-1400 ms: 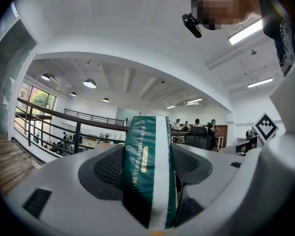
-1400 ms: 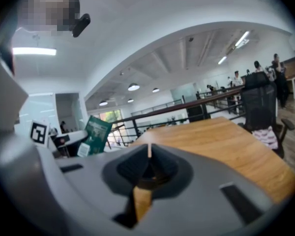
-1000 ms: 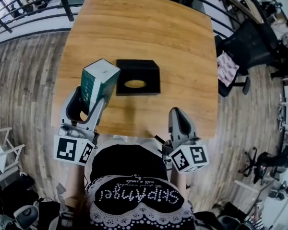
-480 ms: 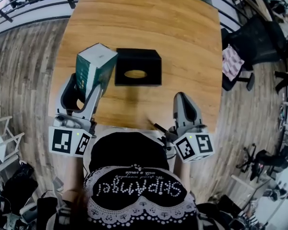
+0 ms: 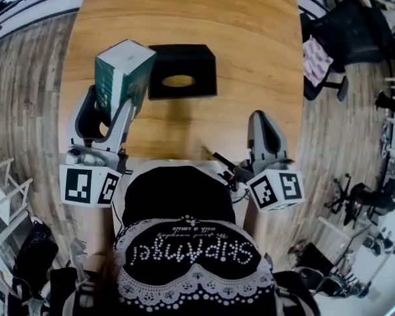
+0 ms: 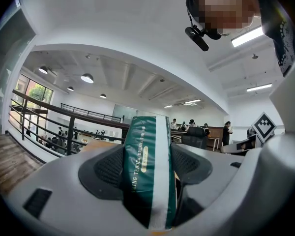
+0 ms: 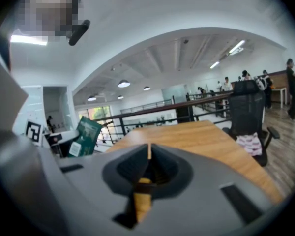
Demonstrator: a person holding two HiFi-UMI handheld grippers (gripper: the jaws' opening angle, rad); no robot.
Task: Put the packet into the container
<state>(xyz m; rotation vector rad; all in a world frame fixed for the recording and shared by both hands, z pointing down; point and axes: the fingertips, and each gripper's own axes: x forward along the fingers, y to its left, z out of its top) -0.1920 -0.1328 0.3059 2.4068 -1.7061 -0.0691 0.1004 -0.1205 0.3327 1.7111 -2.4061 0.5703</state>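
Near the table's (image 5: 237, 45) left edge, we pinch the seemingly light, squashy packet (image 5: 124, 68) low in the left gripper (image 5: 110, 103); right gripper (image 5: 264, 118) closed, empty.

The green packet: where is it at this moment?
Head view, left side: the green packet is clamped in the left gripper, held over the table just left of the black container.

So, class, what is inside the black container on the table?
Through the oval opening in the black container, only tan colour shows. Its top covers the rest. The packet is outside, in the left claw.
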